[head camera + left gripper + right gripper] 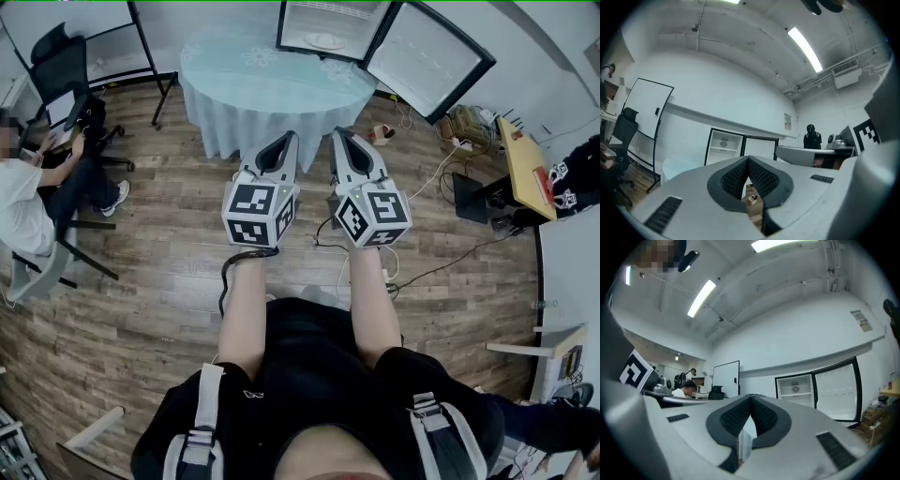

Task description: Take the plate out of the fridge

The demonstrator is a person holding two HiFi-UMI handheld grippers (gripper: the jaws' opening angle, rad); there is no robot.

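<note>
— Nearest the body, what are the two tools doing?

— Both are held out level ahead of the person's forearms, side by side above the wooden floor (169, 262). The left gripper (287, 138) has its ribbed pads pressed together with nothing between them. The right gripper (340, 134) is the same, closed and empty.

— And past them?

— A round table (234, 84) under a pale cloth stands just ahead. Beyond it is the fridge (361, 21), with its door (431, 58) swung wide to the right.

— Where's the plate?

— The plate (324, 41) lies flat on a shelf inside the fridge, well apart from both grippers. No approach has begun.

— How would you expect it to handle?

— It looks pale and shallow, probably glazed. I'd judge it stiff, smooth enough to slip, and breakable if dropped. It's likely light enough for one gripper but prone to tipping once it is off the shelf.

— So where should it be gripped?

— At the near rim, I think, with one pad over the lip and one under it. The jaws must open first, and only a little, since the edge is thin. It should be pinched firmly and kept level. If it sags, the other gripper could steady the opposite rim. The table stands in the way, so the reach will be long or will have to go around it.
</note>
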